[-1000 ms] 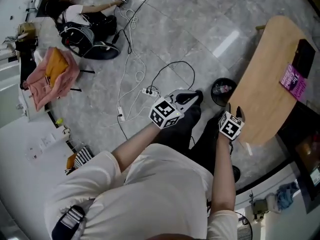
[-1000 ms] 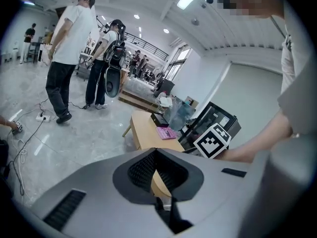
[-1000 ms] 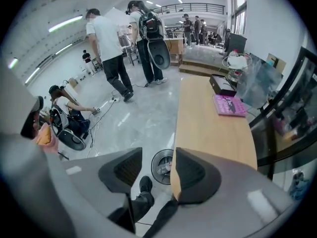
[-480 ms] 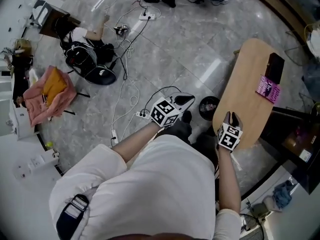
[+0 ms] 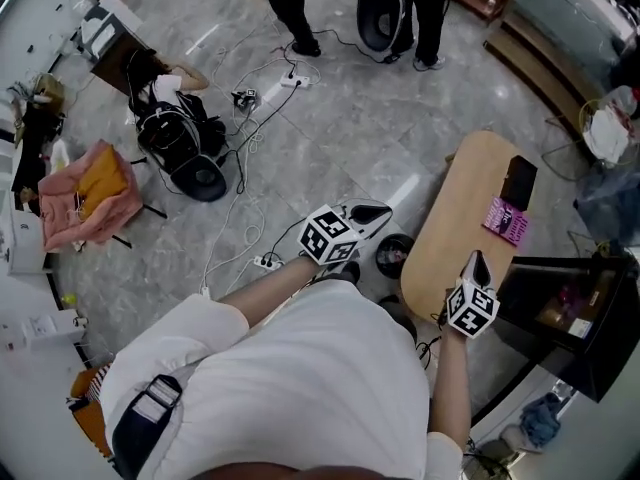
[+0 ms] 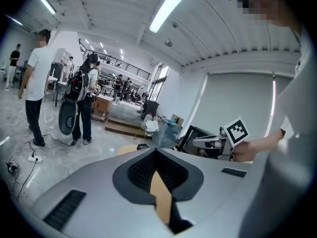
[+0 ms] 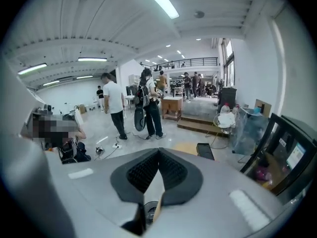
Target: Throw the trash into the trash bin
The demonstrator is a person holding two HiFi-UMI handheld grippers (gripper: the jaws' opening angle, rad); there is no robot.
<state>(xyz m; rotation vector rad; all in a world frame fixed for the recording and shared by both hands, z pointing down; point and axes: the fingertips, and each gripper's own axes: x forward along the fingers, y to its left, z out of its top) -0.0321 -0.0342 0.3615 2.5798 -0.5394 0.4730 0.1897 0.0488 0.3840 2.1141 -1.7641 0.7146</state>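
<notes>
Pointing slightly downward, shut: left claw [image 5: 378, 211], right claw [image 5: 477, 261].

Bright, even indoor light from ceiling strip lamps [image 6: 171, 6]; pale glare streaks lie on the polished floor [image 5: 405, 190] in the head view. Both gripper views show strong fisheye bending and dark vignetted corners, with a soft nearest foreground; shadows are faint and short throughout

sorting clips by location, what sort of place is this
Probably a big open lab or workshop hall: power cables trail over the polished floor, a backpack lies there, and a railed mezzanine runs above.
</notes>
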